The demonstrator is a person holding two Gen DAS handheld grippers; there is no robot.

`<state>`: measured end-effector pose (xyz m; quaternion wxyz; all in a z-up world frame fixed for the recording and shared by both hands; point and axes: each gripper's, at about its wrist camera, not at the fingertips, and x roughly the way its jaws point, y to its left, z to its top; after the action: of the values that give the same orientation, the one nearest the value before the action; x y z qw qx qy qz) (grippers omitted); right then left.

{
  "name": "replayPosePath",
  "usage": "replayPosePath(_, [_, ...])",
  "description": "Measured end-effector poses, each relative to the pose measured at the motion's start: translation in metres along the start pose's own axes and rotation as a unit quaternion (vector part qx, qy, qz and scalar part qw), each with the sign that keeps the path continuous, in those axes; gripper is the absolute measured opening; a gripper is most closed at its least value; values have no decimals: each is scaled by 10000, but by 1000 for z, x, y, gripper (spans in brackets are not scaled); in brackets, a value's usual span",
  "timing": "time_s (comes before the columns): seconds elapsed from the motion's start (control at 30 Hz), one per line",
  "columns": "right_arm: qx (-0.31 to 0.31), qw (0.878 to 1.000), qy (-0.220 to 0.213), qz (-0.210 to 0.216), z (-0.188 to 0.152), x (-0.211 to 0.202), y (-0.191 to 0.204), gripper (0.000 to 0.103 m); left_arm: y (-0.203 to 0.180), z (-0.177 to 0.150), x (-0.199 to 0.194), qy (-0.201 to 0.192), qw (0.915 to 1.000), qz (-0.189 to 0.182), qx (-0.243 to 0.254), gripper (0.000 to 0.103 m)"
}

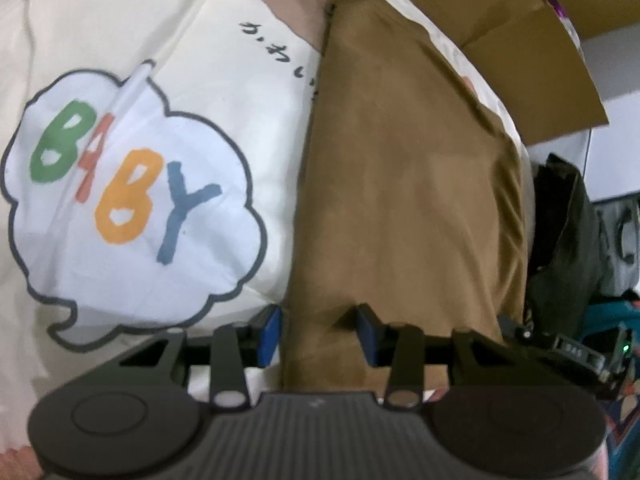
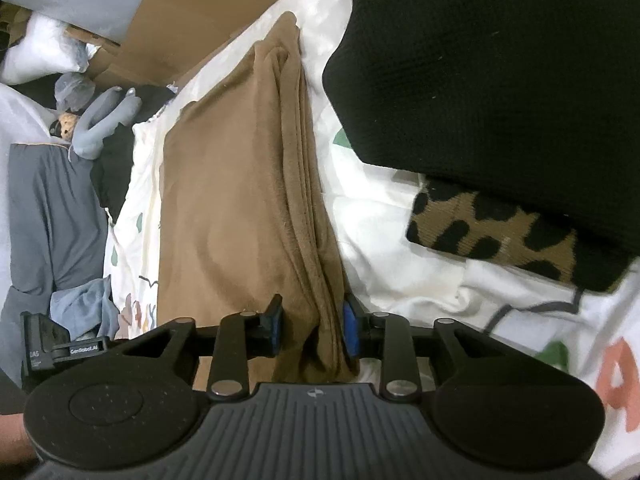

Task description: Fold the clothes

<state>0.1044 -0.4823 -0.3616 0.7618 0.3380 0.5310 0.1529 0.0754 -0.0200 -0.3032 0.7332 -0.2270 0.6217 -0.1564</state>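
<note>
Both grippers, left gripper [image 1: 320,330] and right gripper [image 2: 310,326], sit at the near end of the folded brown garment [image 1: 404,184] on the printed sheet [image 1: 168,52] (cartoon lettering), jaws partly spread around cloth, seemingly to fold it.

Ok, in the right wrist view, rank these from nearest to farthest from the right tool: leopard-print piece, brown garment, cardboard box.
1. Brown garment: its folded edge lies between the fingers of the right tool.
2. Leopard-print piece: to the right, tucked under a black knit.
3. Cardboard box: top of the view, beyond the garment's far end.
</note>
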Motion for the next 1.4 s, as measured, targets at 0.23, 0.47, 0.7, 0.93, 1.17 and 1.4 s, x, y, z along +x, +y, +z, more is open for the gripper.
replayPosePath(0.23, [70, 9998, 99, 132, 3, 10, 2, 37, 0, -10, -2, 189, 9996, -169, 86, 44])
replayPosePath(0.47, [60, 9998, 133, 141, 0, 8, 3, 25, -4, -15, -4, 326, 9992, -40, 225, 24])
replayPosePath(0.7, [341, 9991, -8, 232, -7, -7, 10, 13, -22, -10, -27, 415, 9986, 255, 181, 11])
replayPosePath(0.93, [323, 9992, 64, 213, -20, -22, 29, 12, -32, 19, -51, 709, 9943, 601, 528, 10])
replayPosePath(1.17, [467, 9986, 216, 111, -50, -44, 32, 12, -56, -8, -27, 1164, 9878, 837, 609, 10])
replayPosePath(1.4, [597, 9972, 450, -103, -83, -59, 26, 12, -40, -33, -26, 1527, 9820, 967, 552, 10])
